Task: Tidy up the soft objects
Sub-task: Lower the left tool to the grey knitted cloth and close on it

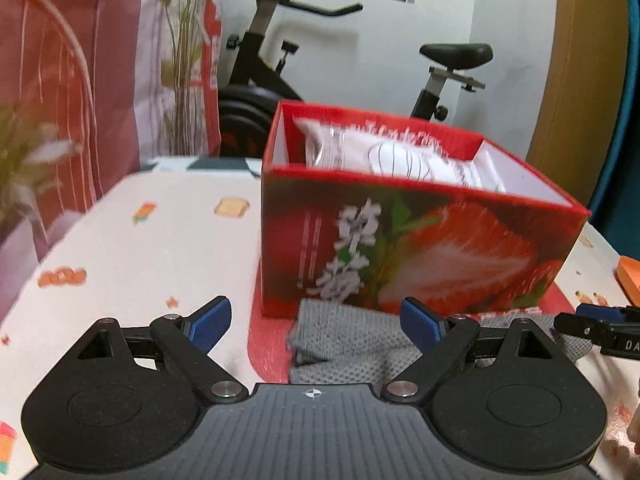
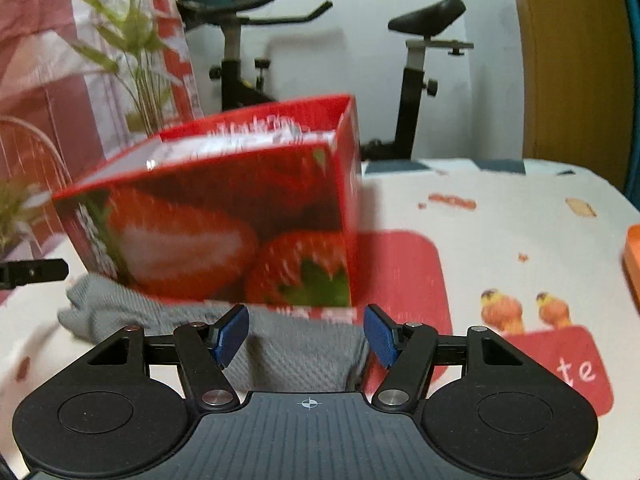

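Grey knitted cloth (image 1: 352, 344) lies crumpled on the table (image 1: 140, 248) right in front of my fingers, its long axis running roughly left to right along the foot of the red box (image 1: 400, 248). In the right wrist view the cloth (image 2: 280, 352) stretches from a bunched end at the left to a flatter part between my right gripper's (image 2: 307, 334) blue pads (image 2: 232, 334), and its far edge looks tucked against or under the box (image 2: 224, 232); I cannot tell which. My left gripper (image 1: 316, 326) is spread wide with nothing between the pads, hovering over the left part of the cloth. My right gripper is spread open too, its pads on either side of the cloth without pinching it. The box stands upright on a red patch of the printed tablecloth, open at the top, strawberries printed on its sides. Inside it a white bag (image 1: 400, 156) with dark lines shows only above the rim; the rest is hidden by the front wall. Both views are smeared, so the white lettering on the box is unreadable. An orange thing (image 2: 632, 256) is cut off at the right edge. Beyond the table stands an exercise bike (image 1: 280, 60).
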